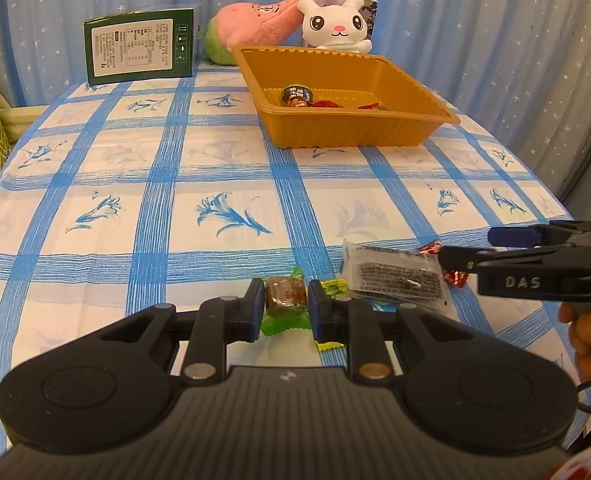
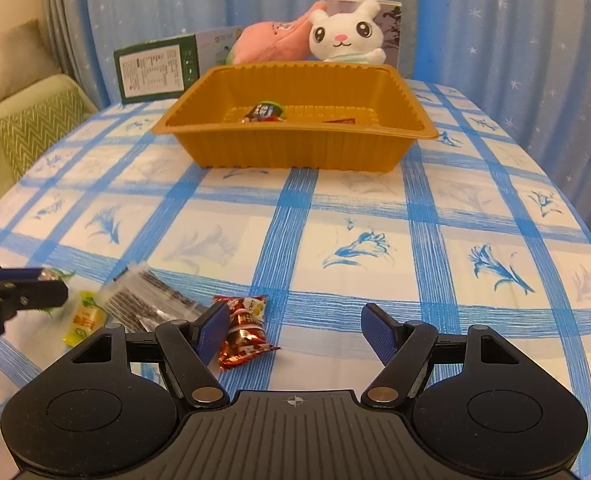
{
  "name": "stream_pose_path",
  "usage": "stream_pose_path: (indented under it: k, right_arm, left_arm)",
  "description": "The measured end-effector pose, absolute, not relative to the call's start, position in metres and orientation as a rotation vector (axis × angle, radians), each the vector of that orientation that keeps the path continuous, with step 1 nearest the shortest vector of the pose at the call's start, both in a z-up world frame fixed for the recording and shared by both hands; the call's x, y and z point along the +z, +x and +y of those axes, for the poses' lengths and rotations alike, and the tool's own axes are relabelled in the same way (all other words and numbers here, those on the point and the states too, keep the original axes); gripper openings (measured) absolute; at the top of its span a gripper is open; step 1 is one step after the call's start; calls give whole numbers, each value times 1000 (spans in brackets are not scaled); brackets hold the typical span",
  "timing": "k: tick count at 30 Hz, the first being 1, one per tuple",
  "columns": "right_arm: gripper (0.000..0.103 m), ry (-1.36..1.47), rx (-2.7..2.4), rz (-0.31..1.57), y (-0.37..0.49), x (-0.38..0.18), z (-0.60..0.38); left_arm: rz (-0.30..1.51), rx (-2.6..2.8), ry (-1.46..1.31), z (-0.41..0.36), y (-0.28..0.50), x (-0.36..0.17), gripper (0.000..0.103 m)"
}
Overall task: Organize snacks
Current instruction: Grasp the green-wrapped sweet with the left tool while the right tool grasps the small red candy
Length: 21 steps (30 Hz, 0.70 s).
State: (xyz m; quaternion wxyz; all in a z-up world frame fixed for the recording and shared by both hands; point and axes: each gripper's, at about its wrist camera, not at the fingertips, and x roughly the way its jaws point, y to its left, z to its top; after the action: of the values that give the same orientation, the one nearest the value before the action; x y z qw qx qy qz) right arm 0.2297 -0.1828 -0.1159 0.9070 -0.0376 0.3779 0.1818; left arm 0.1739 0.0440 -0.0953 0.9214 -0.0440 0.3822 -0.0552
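Snacks near orange tray (image 2: 295, 148): green-wrapped candy (image 1: 285, 294) pinched in left gripper (image 1: 285, 306); red-wrapped candy (image 2: 244, 334) by wide, empty right gripper (image 2: 295, 334); clear packet (image 1: 395, 276), yellow candy (image 2: 84, 318) alongside; few already in tray; green box (image 1: 141, 46), plush toys (image 1: 335, 20) behind tray.

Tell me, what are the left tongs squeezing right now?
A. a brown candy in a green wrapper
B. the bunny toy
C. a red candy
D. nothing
A: in the left wrist view the left tongs are shut on the brown candy in a green wrapper, while the red candy lies on the tablecloth by the open right tongs.
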Motion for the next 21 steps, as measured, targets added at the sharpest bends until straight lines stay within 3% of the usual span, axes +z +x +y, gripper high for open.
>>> stream_pose_path:
  k: [4,12,15,21]
  right_arm:
    - [73,-100,435,795,226,-119,-174]
    - [46,-148,466,782,224,-124,-160]
    - [27,-150,478,779,223,-124,-157]
    - [22,-132,462,783,222,-121,-154]
  left_arm:
    - [783,-116,-96,44,174,-95,20]
    - [784,-119,-101,44,174,-95,20]
    - [784,-119,-103,44,175,-94,20]
    - [775,-135,-97,40,176,-90,20]
